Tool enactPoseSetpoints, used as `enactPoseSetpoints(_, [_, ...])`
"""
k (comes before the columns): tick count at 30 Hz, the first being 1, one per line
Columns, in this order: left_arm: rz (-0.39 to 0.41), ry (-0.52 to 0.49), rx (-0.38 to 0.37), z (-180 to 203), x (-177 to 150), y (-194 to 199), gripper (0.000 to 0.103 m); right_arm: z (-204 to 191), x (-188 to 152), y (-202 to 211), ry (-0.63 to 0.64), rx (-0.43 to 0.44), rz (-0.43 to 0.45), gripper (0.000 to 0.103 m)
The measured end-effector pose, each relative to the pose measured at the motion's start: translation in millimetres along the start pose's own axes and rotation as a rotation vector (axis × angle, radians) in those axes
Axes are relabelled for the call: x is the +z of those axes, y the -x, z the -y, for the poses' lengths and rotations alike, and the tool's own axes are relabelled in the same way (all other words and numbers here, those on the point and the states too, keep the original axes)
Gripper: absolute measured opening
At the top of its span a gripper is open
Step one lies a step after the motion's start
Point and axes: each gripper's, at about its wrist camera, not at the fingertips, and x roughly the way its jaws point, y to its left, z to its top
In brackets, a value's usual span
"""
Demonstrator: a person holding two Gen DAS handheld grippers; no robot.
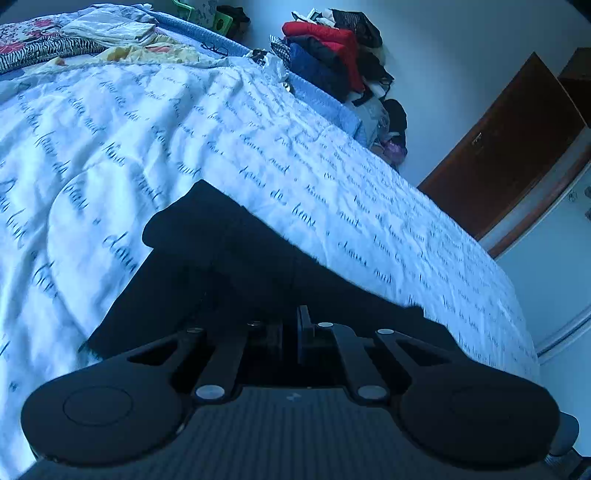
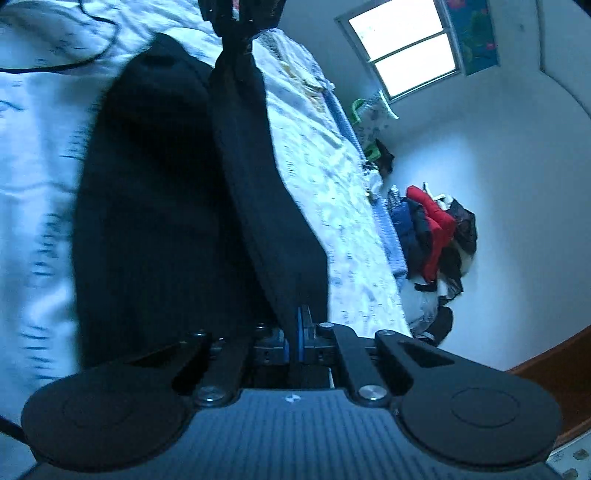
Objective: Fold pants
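A: Where are the black pants seen?

B: They are spread on the bed, directly ahead of the left hand-held gripper. An edge of the dark fabric is pinched between its fingers, which are drawn together on it.

A: And the right hand-held gripper?

B: It is likewise clamped on the pants. A taut band of cloth is seen running forward from its closed fingers up to the other hand-held gripper at the far end of the view, so one edge is held between the two. The rest of the garment is draped to the left of that band, on the printed bedcover.

A: Are any containers in view?

B: None can be made out with certainty. Ahead and to the right of the left hand-held gripper, a heap of clothes with a red piece on top is piled beyond the far edge of the bed. Folded linens are stacked far ahead on the left. A window is seen up and to the right of the right hand-held gripper.
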Motion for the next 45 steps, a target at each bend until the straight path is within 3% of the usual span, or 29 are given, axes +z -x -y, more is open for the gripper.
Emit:
enactPoseSetpoints(14, [-0.050, 0.036, 0.050, -24, -31, 12, 0.012, -31, 7, 19, -0.025, 0.081, -0.018, 0.004])
enactPoseSetpoints(25, [-0.049, -0.033, 0.138, -19, -42, 1, 0.013, -45, 8, 23, -0.071, 0.101, -0.034, 0.004])
enactPoseSetpoints(27, [-0.048, -0.063, 0.159, -15, -44, 0, 0.016, -45, 7, 18, -0.104, 0.130, -0.065, 0.004])
enactPoseSetpoints(32, [-0.057, -0.090, 0.210, -7, -40, 8, 0.029, -42, 7, 21, -0.156, 0.094, -0.063, 0.012])
enactPoseSetpoints(37, [-0.003, -0.175, 0.343, 14, -38, 25, 0.040, -12, -13, 46, -0.405, 0.177, -0.064, 0.032])
enactPoseSetpoints(39, [0.034, -0.216, 0.370, 27, -38, 32, 0.045, 7, -30, 59, -0.551, 0.253, -0.060, 0.052])
enactPoseSetpoints(40, [0.051, -0.229, 0.371, 33, -38, 35, 0.047, 18, -45, 68, -0.648, 0.300, -0.047, 0.056])
enactPoseSetpoints(42, [0.073, -0.276, 0.340, 51, -39, 40, 0.051, 37, -74, 85, -0.817, 0.330, -0.029, 0.057])
enactPoseSetpoints(45, [0.050, -0.411, 0.216, 87, -46, 34, 0.062, 62, -122, 103, -1.073, 0.241, -0.036, 0.061])
